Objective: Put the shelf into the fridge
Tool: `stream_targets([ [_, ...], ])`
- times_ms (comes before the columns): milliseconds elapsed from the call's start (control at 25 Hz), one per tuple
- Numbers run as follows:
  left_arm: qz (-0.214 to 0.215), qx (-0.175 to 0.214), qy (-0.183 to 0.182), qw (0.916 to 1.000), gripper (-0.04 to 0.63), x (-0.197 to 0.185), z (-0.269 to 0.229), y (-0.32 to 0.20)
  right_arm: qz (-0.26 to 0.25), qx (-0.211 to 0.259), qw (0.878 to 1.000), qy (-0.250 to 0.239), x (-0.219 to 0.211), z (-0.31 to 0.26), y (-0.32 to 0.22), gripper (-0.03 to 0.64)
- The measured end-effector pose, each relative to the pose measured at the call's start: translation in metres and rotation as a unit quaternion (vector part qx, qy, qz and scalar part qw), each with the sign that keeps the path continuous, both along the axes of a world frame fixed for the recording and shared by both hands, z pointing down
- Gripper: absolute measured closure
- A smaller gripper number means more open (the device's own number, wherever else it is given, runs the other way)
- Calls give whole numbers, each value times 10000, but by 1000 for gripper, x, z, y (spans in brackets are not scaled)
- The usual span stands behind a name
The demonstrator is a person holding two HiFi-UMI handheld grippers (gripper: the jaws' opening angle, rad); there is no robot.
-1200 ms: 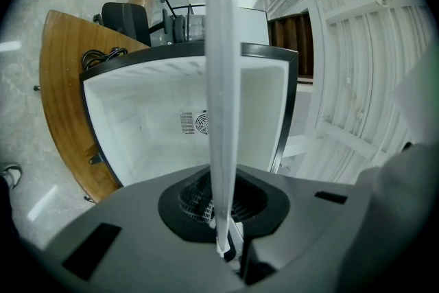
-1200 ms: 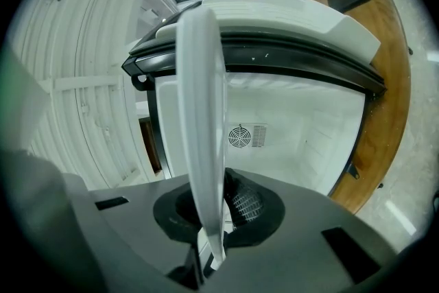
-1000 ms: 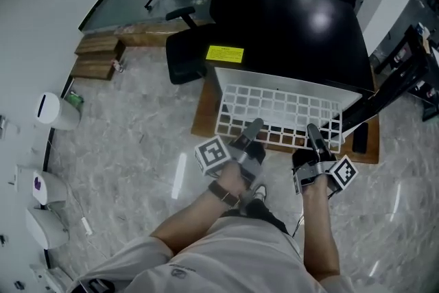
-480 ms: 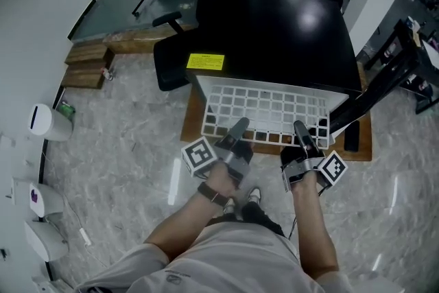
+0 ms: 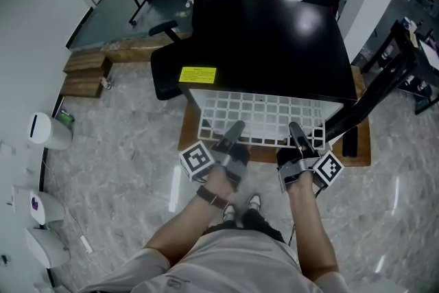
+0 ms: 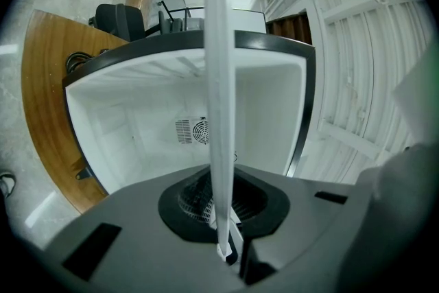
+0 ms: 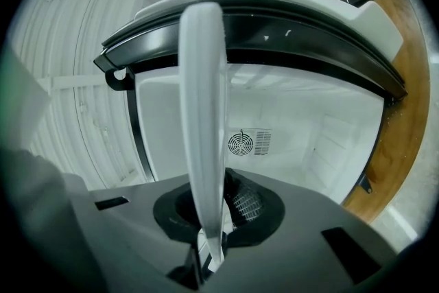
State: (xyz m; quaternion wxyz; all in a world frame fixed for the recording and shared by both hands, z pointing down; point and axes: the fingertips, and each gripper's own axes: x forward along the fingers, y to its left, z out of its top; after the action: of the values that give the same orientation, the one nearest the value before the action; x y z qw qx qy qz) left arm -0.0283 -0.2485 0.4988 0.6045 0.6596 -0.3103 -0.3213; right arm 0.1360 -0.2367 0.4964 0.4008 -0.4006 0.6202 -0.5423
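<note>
White grid shelf [image 5: 260, 112] at the fridge [image 5: 274, 38] mouth
My left gripper [image 5: 235, 127] and right gripper [image 5: 295, 128] each pinch its near edge, at 7 and 5 o'clock; the flat square-celled lattice reaches toward 12, under the black top

White shelf [image 5: 260, 113], an open lattice of small square cells. Fridge [image 5: 274, 38] is glossy black outside with a pale highlight on its top, and plain white inside. Yellow label [image 5: 197, 74] with dark print on the black top. Warm brown wooden platform [image 5: 358, 147]. Pale grey floor [image 5: 116, 154] with faint marbled veining. Left gripper [image 5: 235, 127] and right gripper [image 5: 295, 128] are dark grey, each with a white cube patterned with black square markers. Black chair [image 5: 168, 75].
</note>
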Motion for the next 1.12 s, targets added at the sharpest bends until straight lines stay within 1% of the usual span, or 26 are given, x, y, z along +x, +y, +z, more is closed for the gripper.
stream_targets([
  [200,-102,55,-15,9999,568,1,-2,-14,116,33,9999,59,3,0,-15,571],
  [320,-187,155,130,9996,568,4,-9,-20,228,40,9997,39,3,-1,-20,571],
  [480,-269,-69,107,9996,568,3,4,-25,347,40,9994,33,5,-1,-27,571],
  [680,-356,117,129,9992,568,5,-5,-38,492,30,9988,8,8,0,-38,571],
  [960,-464,60,84,9989,568,4,-2,-58,679,52,9977,-22,10,-1,-58,571],
  [1120,-510,133,186,9984,568,7,-8,-70,745,73,9972,-37,11,-1,-70,571],
])
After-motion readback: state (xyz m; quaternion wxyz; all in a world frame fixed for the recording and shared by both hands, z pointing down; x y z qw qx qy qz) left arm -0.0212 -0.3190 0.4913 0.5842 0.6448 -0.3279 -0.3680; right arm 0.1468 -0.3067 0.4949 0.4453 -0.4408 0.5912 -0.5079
